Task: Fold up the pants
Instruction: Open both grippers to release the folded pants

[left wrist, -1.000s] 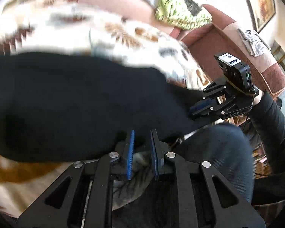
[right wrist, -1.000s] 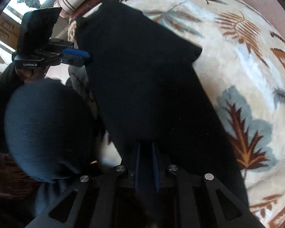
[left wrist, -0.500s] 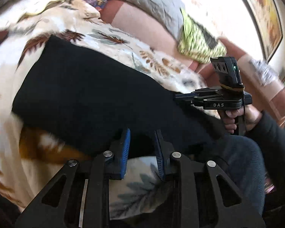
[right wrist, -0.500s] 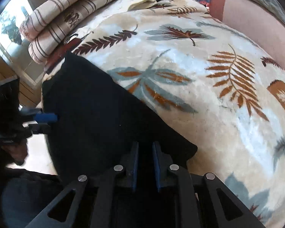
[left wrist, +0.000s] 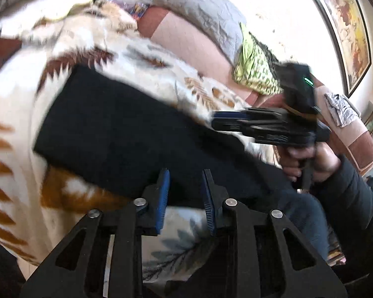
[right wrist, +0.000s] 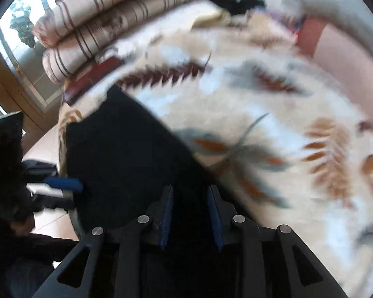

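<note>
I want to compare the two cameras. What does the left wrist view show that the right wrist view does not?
Only the left view shows the framed picture, the green cushion and the right tongs from outside. Only the right view shows the striped rolls, the window and the left tongs from outside. Both show the pants on the leaf blanket.

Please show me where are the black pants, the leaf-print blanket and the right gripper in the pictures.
pants point(left wrist: 126, 134), left wrist view, middle of the flat black cloth.
blanket point(right wrist: 273, 114), right wrist view, bare part beside the pants.
right gripper point(right wrist: 191, 213), right wrist view, between its open fingertips.
</note>
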Demonstrator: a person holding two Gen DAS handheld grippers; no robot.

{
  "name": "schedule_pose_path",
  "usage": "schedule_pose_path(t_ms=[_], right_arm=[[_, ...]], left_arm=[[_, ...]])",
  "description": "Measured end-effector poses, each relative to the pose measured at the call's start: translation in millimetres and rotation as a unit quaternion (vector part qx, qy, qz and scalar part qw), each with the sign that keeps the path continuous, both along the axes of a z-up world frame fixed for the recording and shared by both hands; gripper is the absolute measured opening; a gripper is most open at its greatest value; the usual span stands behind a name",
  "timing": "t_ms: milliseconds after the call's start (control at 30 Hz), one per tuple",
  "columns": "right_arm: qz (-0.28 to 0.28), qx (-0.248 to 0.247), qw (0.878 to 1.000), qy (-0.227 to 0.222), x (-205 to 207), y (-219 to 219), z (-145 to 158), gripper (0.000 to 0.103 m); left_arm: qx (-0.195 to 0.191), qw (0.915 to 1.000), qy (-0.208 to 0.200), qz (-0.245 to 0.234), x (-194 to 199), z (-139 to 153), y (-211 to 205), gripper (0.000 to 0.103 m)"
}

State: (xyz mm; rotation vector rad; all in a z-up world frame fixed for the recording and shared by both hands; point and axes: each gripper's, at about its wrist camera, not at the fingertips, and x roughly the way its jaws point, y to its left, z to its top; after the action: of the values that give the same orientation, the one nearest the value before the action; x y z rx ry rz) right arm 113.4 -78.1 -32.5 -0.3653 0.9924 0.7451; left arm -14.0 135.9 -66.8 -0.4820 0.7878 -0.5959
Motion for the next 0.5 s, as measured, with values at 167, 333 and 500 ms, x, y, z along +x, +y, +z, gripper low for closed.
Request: schedule_pose_path(t_ms=[167, 333, 500], right_arm=[[-0.096, 0.041, 0.992, -0.064, -47.8, -123.0, 55.7, 0.027], [-0.304, 0.077, 0.946, -0.077, -127.6, -294.3, 54.7, 0.027], [-0.487, 0.263, 0.832, -0.037, -221.6, -411.9, 23.9, 0.040]], left_arm=[[-0.002, 0.9985, -0.031, 0.045, 17.1, 24.4, 12.2, 0.029], [0.002, 0.9993, -0.007, 0.037, 43.7, 35.0, -15.2, 0.029], [0.024, 0.9987, -0.027, -0.035, 54.8, 74.2, -97.6, 0.045]])
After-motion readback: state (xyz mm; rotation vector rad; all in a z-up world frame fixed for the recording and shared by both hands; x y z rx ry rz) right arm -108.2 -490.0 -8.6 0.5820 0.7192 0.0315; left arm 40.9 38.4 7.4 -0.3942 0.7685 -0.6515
